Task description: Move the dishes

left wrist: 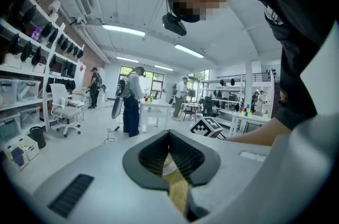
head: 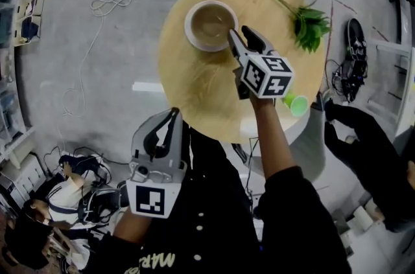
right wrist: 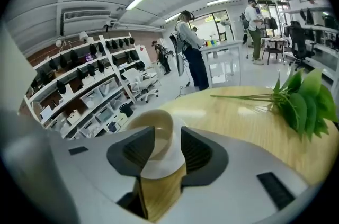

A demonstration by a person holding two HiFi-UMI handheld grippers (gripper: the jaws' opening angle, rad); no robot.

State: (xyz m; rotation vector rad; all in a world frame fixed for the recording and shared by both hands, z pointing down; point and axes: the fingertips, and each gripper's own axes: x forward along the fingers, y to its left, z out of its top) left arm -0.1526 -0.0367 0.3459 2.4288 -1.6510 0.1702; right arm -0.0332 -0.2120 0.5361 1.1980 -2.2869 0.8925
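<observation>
Left gripper [head: 172, 113] pressed together, idle. Right gripper [head: 239, 32] spread astride bowl [head: 209, 23] rim. Bowl not yet lifted off bench [head: 194, 91].

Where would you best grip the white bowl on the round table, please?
Grip the bowl by its near rim, from above on the person's side, one jaw inside, one outside: it stands upright, open and thin-walled, seemingly too wide to span.

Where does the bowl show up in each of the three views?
Head view: the bowl is at upper centre on the round table, with the right claw at its rim.
Left gripper view: only a pale sliver shows behind the shut left claw; I cannot tell whether it is the bowl.
Right gripper view: it is at lower centre, its wall between the open jaws.
Shared landmark: the wooden table top.
</observation>
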